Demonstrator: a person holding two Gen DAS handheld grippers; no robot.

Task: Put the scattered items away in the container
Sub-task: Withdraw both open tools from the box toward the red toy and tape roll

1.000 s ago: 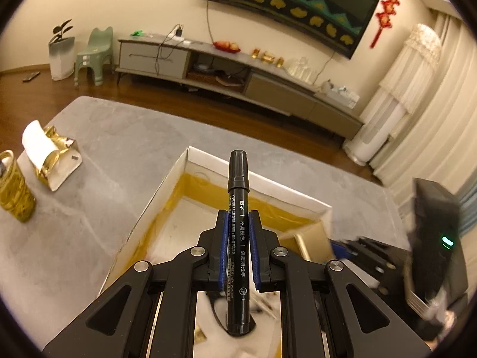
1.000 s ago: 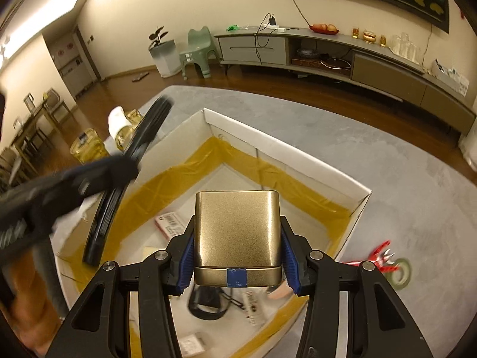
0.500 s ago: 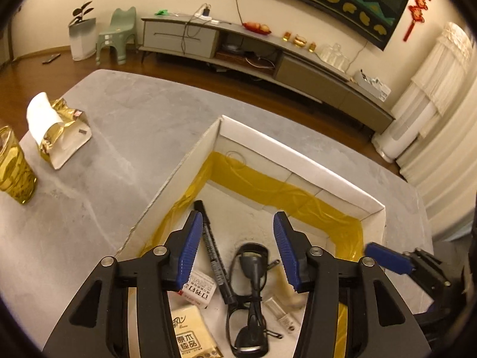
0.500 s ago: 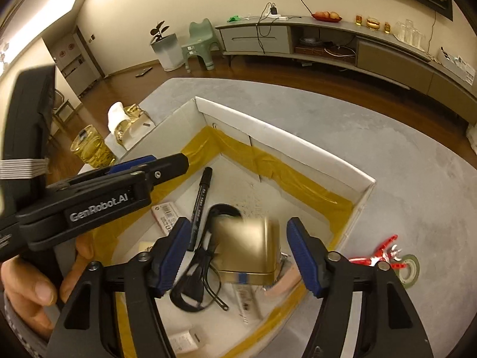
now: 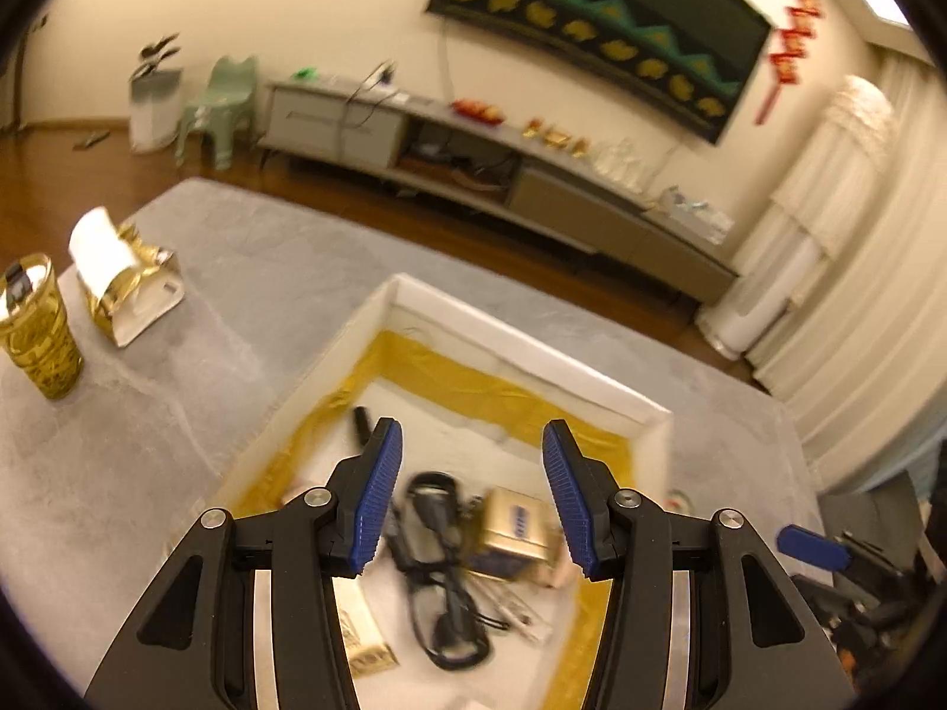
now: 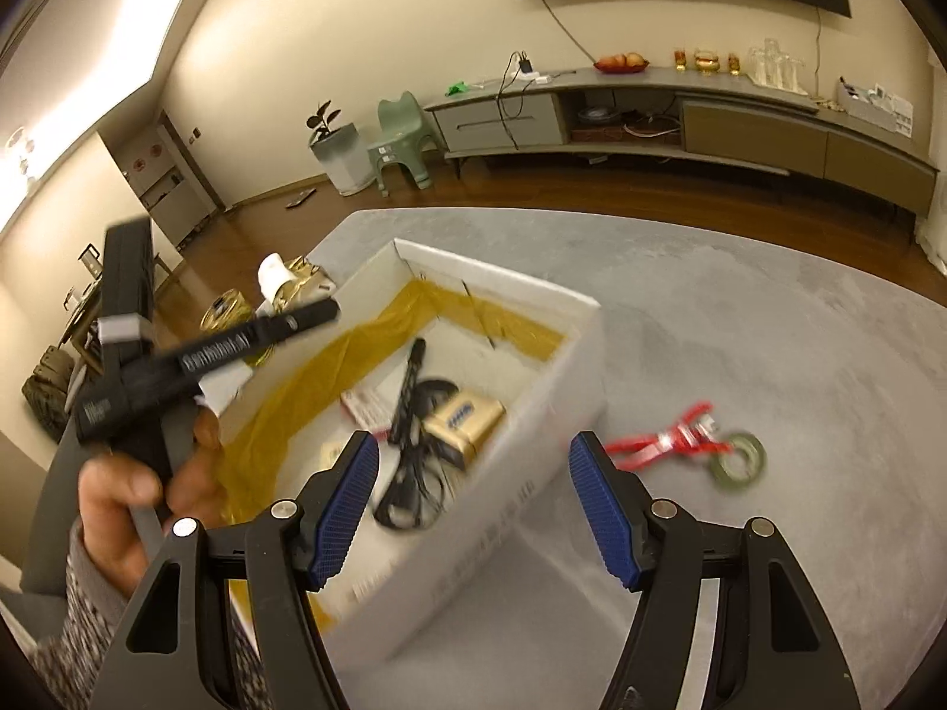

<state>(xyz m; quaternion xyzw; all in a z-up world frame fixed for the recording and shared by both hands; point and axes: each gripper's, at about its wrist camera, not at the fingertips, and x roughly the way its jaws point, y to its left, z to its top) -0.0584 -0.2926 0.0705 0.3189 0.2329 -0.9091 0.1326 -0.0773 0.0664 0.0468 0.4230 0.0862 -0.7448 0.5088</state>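
Note:
A white box (image 5: 521,349) lined with yellow tape sits on the grey table; it also shows in the right wrist view (image 6: 532,473). Inside lie a black marker (image 6: 408,390), a gold tin (image 5: 515,523) (image 6: 467,420), black glasses (image 5: 441,586) (image 6: 414,485) and small packets. My left gripper (image 5: 467,494) is open and empty above the box. My right gripper (image 6: 473,509) is open and empty over the box's near right wall. A red tool (image 6: 663,444) and a green tape roll (image 6: 740,461) lie on the table right of the box.
A gold cup (image 5: 38,331) and a gold tissue holder (image 5: 127,287) stand on the table left of the box. The left gripper's body and the hand (image 6: 130,473) holding it fill the left of the right wrist view. A TV cabinet (image 6: 680,112) lines the far wall.
Both grippers opened: the left dropped the marker and the right dropped the gold tin into the box. Both have since pulled back, the right one shifting right toward the box's edge.

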